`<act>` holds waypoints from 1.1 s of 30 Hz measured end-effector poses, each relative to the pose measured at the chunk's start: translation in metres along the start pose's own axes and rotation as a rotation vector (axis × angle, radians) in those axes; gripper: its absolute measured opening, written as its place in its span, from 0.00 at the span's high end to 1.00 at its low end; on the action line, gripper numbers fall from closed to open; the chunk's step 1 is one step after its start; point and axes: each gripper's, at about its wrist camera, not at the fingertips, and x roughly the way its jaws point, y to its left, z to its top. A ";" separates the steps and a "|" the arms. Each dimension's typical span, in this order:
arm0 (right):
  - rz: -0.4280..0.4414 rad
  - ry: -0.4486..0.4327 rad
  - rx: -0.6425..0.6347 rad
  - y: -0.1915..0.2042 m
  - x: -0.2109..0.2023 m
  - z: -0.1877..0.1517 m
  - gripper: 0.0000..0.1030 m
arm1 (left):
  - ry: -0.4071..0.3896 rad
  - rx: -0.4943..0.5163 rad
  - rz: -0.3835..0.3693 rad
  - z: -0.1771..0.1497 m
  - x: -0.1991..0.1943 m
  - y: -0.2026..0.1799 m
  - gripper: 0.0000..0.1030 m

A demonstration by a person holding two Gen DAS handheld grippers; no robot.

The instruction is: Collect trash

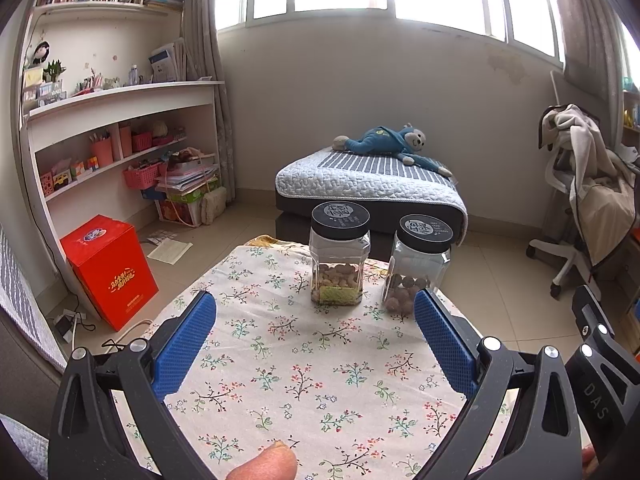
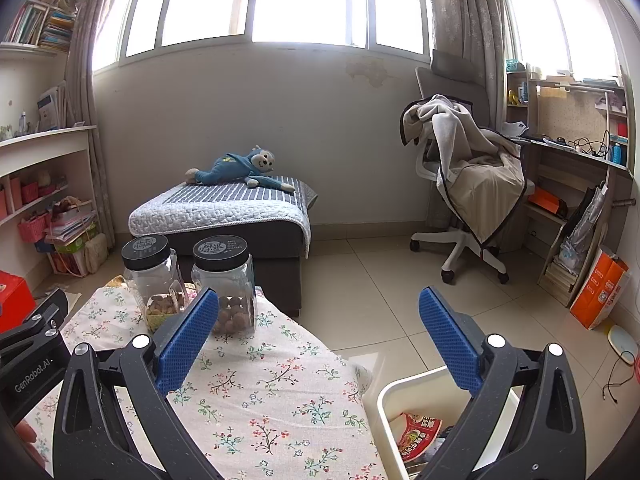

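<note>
Left gripper point(image 1: 315, 312): matt black plastic arms, shiny metal rivets, finger pads point(image 1: 186, 344) blue rubbery with fine dimpled texture. Right gripper point(image 2: 319, 308): same build. Tablecloth point(image 1: 320, 364): matt woven cloth, floral print. Two jars point(image 1: 340, 256) point(image 1: 420, 262): clear glossy plastic, ribbed corners, matt black lids. Trash bin point(image 2: 386, 404): smooth white plastic; wrapper point(image 2: 418, 434) inside is glossy printed foil or plastic, crumpled. Floor point(image 2: 384, 280): glossy tiles, reflective. Red box point(image 1: 110, 270): smooth glossy cardboard. Bed cover point(image 1: 360, 178): quilted matt fabric. Plush monkey point(image 1: 394, 144): soft fuzzy cloth. Chair blanket point(image 2: 476, 152): matt fleece-like cloth.
</note>
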 end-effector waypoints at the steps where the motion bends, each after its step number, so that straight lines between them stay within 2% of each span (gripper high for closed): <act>1: 0.000 0.000 0.000 0.000 0.000 0.000 0.07 | 0.000 0.000 0.000 0.000 0.000 0.000 0.06; 17: 0.003 0.008 0.003 -0.002 0.002 -0.004 0.07 | 0.012 0.009 -0.012 -0.002 0.002 -0.002 0.06; 21: 0.005 0.009 0.004 -0.002 0.002 -0.004 0.07 | -0.004 0.002 -0.040 -0.003 0.000 -0.001 0.07; 26: 0.005 0.009 0.004 -0.003 0.003 -0.005 0.07 | -0.035 0.039 -0.047 -0.003 -0.005 -0.006 0.08; 33: -0.001 0.002 0.004 -0.005 0.003 -0.009 0.07 | -0.038 0.040 -0.024 0.000 -0.006 -0.009 0.07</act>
